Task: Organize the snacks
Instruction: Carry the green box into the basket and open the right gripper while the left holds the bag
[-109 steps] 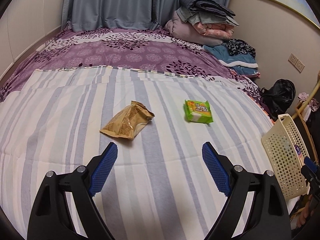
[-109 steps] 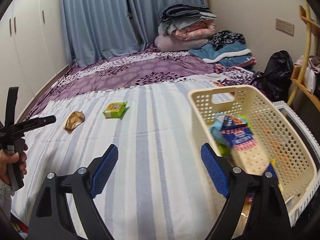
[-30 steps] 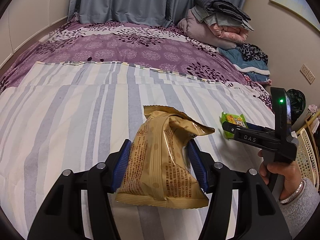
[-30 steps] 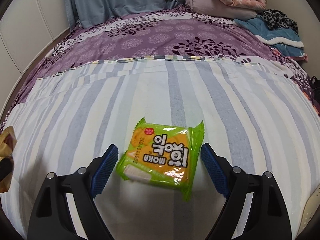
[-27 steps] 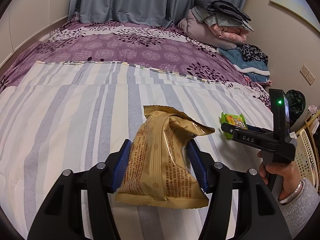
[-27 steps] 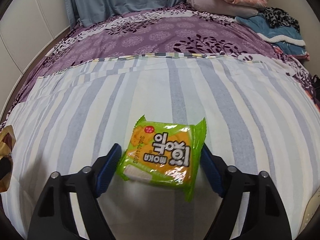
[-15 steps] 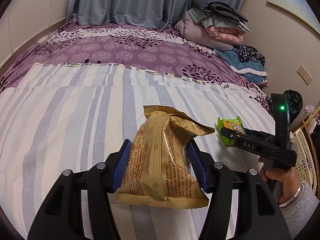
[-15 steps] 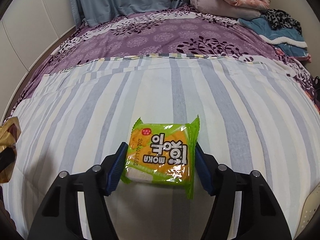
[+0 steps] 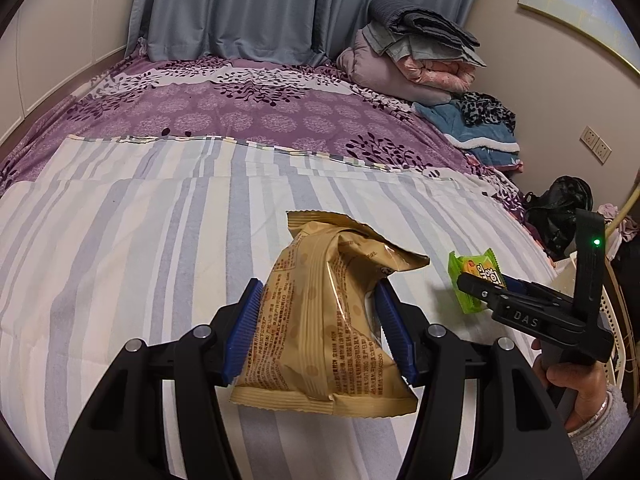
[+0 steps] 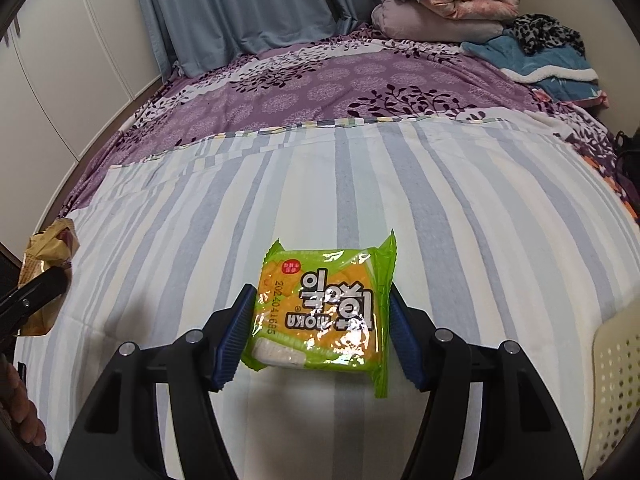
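My left gripper [image 9: 319,286] is shut on a tan snack bag [image 9: 320,328], held upright above the striped sheet [image 9: 140,240]. In the right wrist view my right gripper [image 10: 320,294] is shut on a flat green snack packet [image 10: 324,308], both blue pads pressed against its sides, and the packet is lifted a little off the sheet. From the left wrist view the green packet [image 9: 474,280] shows to the right in the other gripper, with a hand [image 9: 576,384] on the handle. The tan bag [image 10: 44,256] appears at the far left of the right wrist view.
A cream perforated basket [image 10: 616,360] stands at the bed's right edge. Folded bedding [image 9: 416,64] and clothes pile up at the far right corner, a black bag [image 9: 560,208] lies on the floor beyond, and curtains hang behind the purple cover.
My right gripper's pads closed onto the green packet and raised it off the sheet. Both grippers drew back and up; the left kept its hold on the tan bag.
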Motion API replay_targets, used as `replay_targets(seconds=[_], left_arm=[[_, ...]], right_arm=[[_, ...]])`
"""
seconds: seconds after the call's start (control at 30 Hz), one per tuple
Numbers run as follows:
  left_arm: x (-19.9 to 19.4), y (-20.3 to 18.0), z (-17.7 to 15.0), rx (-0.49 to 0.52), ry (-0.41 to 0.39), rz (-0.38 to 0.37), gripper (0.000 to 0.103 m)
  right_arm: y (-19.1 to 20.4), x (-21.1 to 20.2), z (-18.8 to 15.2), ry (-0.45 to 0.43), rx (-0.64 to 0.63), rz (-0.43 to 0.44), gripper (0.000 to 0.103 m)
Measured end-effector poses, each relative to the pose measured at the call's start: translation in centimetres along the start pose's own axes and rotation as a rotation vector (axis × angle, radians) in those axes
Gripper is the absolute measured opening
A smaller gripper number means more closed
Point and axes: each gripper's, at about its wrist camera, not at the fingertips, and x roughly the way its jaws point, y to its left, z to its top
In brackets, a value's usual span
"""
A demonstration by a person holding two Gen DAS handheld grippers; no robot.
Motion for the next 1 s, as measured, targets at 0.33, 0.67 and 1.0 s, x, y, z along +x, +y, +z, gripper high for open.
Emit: replay_targets(seconds=[0.33, 0.67, 1.0], left_arm=[[-2.2, -2.1, -2.3, -0.014, 0.001, -0.033, 0.059], [-4.2, -4.5, -3.7, -0.011, -0.002, -0.063, 0.059], [-5.1, -8.5, -3.8, 0.05, -0.009, -0.092, 0.059]], right_arm=[[-1.8, -6.3, -2.2, -0.083, 0.031, 0.016, 0.063], [-5.7, -12.7, -4.5, -0.178, 0.093, -0.004, 0.063], [-12.9, -19.4, -7.7, -0.282, 0.204, -0.101, 0.063]])
